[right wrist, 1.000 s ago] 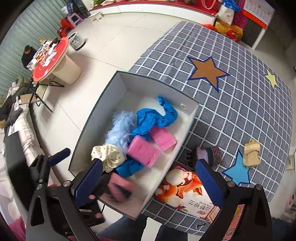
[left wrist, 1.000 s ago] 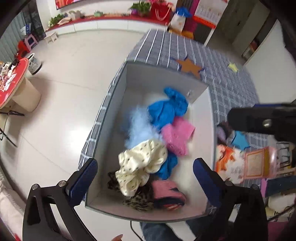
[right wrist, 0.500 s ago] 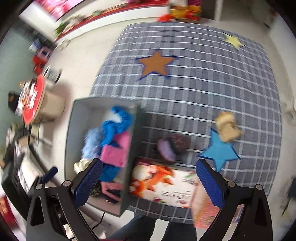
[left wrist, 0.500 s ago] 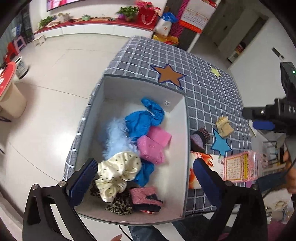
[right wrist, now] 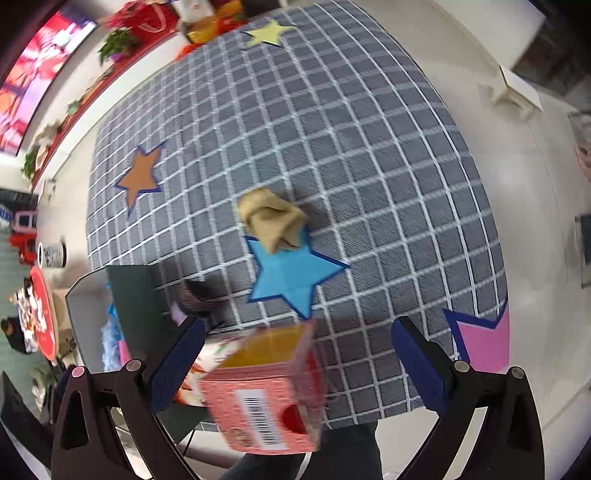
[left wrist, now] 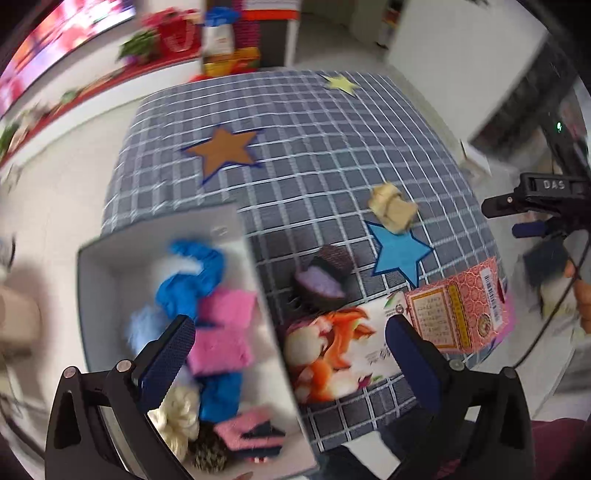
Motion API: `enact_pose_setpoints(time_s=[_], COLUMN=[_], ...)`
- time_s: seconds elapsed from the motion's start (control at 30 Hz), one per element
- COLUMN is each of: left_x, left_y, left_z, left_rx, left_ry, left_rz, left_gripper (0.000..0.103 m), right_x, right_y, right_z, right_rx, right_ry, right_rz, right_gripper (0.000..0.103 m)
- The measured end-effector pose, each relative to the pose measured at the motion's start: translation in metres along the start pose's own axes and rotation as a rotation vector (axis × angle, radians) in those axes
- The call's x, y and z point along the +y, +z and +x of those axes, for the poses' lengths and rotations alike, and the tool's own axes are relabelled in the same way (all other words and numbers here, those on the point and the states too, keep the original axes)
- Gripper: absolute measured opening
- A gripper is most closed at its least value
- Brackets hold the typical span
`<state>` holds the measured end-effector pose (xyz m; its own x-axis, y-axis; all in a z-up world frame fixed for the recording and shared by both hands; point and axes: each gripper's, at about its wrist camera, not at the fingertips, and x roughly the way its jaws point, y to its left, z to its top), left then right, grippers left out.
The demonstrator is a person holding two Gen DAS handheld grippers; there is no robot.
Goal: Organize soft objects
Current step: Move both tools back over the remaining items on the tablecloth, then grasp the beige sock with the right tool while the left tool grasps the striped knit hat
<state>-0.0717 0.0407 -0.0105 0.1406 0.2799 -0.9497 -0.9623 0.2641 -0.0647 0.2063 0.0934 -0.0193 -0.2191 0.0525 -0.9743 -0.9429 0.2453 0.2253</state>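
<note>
A grey box (left wrist: 255,288) on the checked cloth holds several soft things: blue cloth (left wrist: 192,273), pink pieces (left wrist: 221,332), a cream scrunchie (left wrist: 181,417). A tan cloth bundle (left wrist: 393,208) lies on the cloth by the blue star (left wrist: 400,253); it also shows in the right wrist view (right wrist: 273,219). A dark and purple soft item (left wrist: 325,280) lies beside the box, also visible in the right wrist view (right wrist: 195,299). My left gripper (left wrist: 288,350) is open and empty above the box's right wall. My right gripper (right wrist: 295,354) is open and empty above the pink carton.
A pink carton (right wrist: 269,391) and a printed flat box (left wrist: 332,358) lie at the cloth's near edge. The checked cloth (right wrist: 332,129) carries an orange star (right wrist: 140,173), a yellow star (right wrist: 267,33) and a pink star (right wrist: 484,343). White floor surrounds it.
Both grippers have swung right, away from the box and over the cloth. The tan bundle and blue star now lie ahead of the right gripper. Both stay open.
</note>
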Motion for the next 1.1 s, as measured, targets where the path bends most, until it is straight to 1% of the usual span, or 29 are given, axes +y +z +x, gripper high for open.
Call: enact_pose_setpoints(time_s=[0.1,0.27,0.33,0.47,0.6,0.73,0.93,1.0,1.1], left_x=[-0.021,-0.048,-0.053,-0.058,-0.061,-0.057,-0.055,-0.057,-0.059], left_y=[0.023,0.049,0.055,0.062,0.063,0.063,0.059,0.06,0.056], left_z=[0.026,0.068,0.083,0.116,0.136,0.156,0.178,0.184,0.194], left_rx=[0.06,0.164,0.199,0.29,0.346,0.407,0.465,0.477,0.506], left_ry=[0.036,0.055,0.064,0.061,0.064,0.066,0.07,0.071,0.071], left_rz=[0.085,0.162,0.172,0.154,0.141,0.102,0.074,0.075,0.048], left_gripper=[0.103,0.103,0.103,0.103,0.103,0.103,0.103,0.103,0.103], right_x=[-0.013,-0.028,-0.031,-0.029,-0.021,-0.003,0.03,0.037,0.049], right_y=[-0.001,0.005,0.01,0.025,0.042,0.061,0.081,0.085,0.088], right_z=[0.008,0.022,0.028,0.039,0.052,0.074,0.114,0.124,0.144], right_rx=[0.024,0.059,0.074,0.099,0.121,0.153,0.202,0.213,0.237], right_ry=[0.013,0.029,0.032,0.021,0.014,-0.002,-0.052,-0.061,-0.071], right_rz=[0.021,0.036,0.034,0.014,-0.023,-0.084,-0.215,-0.238,-0.283], right_gripper=[0.101,0.101,0.101,0.101,0.101,0.101,0.101,0.101,0.101])
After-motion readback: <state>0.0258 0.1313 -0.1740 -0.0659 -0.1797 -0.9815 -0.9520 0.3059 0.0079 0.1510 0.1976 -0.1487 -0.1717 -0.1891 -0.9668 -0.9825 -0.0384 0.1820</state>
